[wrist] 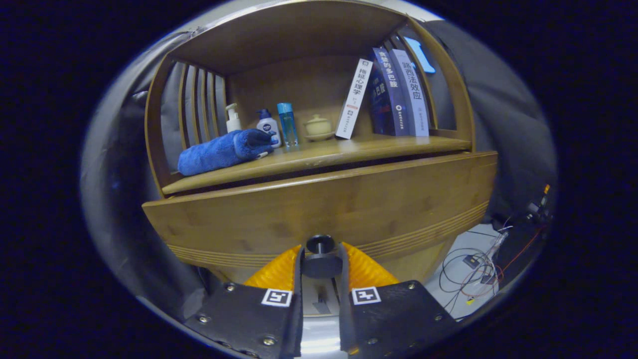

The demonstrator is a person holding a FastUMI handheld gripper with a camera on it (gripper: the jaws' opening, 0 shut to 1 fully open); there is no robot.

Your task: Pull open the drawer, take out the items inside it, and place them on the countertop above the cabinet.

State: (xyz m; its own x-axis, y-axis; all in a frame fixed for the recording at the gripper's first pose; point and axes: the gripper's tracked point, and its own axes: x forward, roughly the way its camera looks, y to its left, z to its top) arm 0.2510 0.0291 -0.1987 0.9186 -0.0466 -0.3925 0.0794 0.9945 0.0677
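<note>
While the gripper (321, 262) stands at the drawer front, its fingers are drawn narrow around the dark knob (320, 245), one on each side and apparently touching it; whether both truly press cannot be told for certain.

Contents, left to right:
- Slatted side panel (199, 107) of the wooden cabinet.
- Rolled blue towel (222, 151), lying on the countertop (349, 148).
- White pump bottle (232, 118), upright behind the towel.
- White bottle with dark cap (268, 124), just beside the towel's end.
- Clear blue bottle (287, 124), upright.
- Small lidded cup on a saucer (318, 126).
- White book (355, 99), leaning right; two darker books (398, 94) beside it.
- Drawer front (319, 204), below the countertop, looking slightly proud of the cabinet. The items to be taken out would lie inside it.
- Loose cables (473, 269) on the floor, lower right.

Risks, judged: the knob is small and round, so a light or off-centre grip could slip off during the pull. A pull angled sideways could bind the drawer. The countertop is already crowded; setting things down carelessly could topple the upright bottles.

Not determinable: the drawer's interior and contents, how far it is open, and the knob's stem, hidden between the fingers.
</note>
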